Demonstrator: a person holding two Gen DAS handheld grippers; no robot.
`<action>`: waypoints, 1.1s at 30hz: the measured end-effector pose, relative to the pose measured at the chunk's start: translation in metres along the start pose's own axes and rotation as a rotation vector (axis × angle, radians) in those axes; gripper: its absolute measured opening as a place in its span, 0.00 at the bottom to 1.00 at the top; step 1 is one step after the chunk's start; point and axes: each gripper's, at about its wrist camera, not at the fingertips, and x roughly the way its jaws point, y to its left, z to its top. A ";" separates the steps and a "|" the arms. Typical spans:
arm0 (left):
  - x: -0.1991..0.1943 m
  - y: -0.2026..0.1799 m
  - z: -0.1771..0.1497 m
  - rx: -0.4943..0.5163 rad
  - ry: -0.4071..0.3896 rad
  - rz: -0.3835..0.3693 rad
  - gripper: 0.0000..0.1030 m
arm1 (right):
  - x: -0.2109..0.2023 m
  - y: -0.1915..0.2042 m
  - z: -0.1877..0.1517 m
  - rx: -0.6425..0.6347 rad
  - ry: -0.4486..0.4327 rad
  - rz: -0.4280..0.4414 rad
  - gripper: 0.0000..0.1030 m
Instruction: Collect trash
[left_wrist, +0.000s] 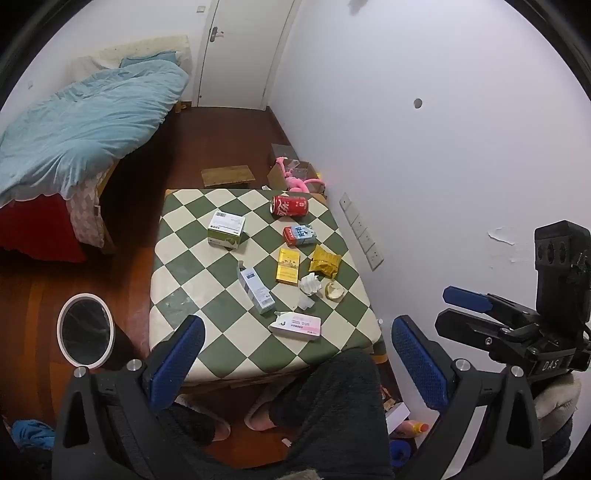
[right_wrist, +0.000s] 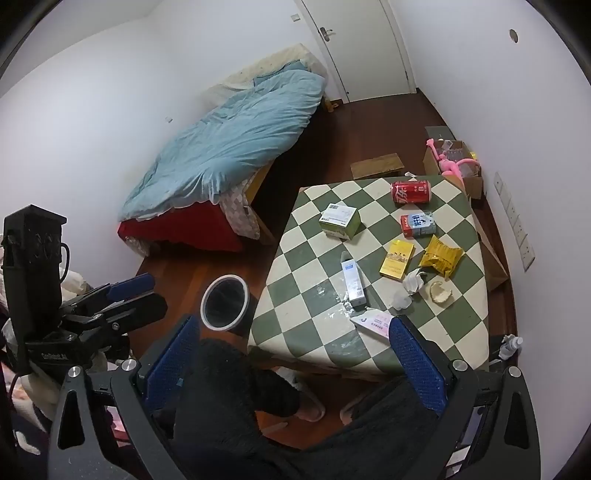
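Both claws hang above the person's knees, jaws spread wide, gripping nothing: the left claw (left_wrist: 297, 363) and the right claw (right_wrist: 295, 363). The trash lies scattered on the checkered counter (left_wrist: 192, 266): a red cola can (left_wrist: 290, 206) on its side, a yellow snack packet (left_wrist: 325, 261), a crumpled tissue (left_wrist: 309, 284). A white-rimmed bin (left_wrist: 85, 330) stands on the floor just beside the counter.
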 end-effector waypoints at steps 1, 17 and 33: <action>0.000 0.000 0.000 -0.004 -0.001 -0.006 1.00 | -0.001 0.000 0.000 0.000 -0.001 0.003 1.00; 0.001 -0.001 0.000 -0.019 -0.012 -0.012 1.00 | 0.010 0.006 -0.001 0.001 0.009 0.005 1.00; 0.003 -0.001 0.000 -0.022 -0.015 -0.020 1.00 | 0.010 0.004 0.001 0.007 0.011 0.008 1.00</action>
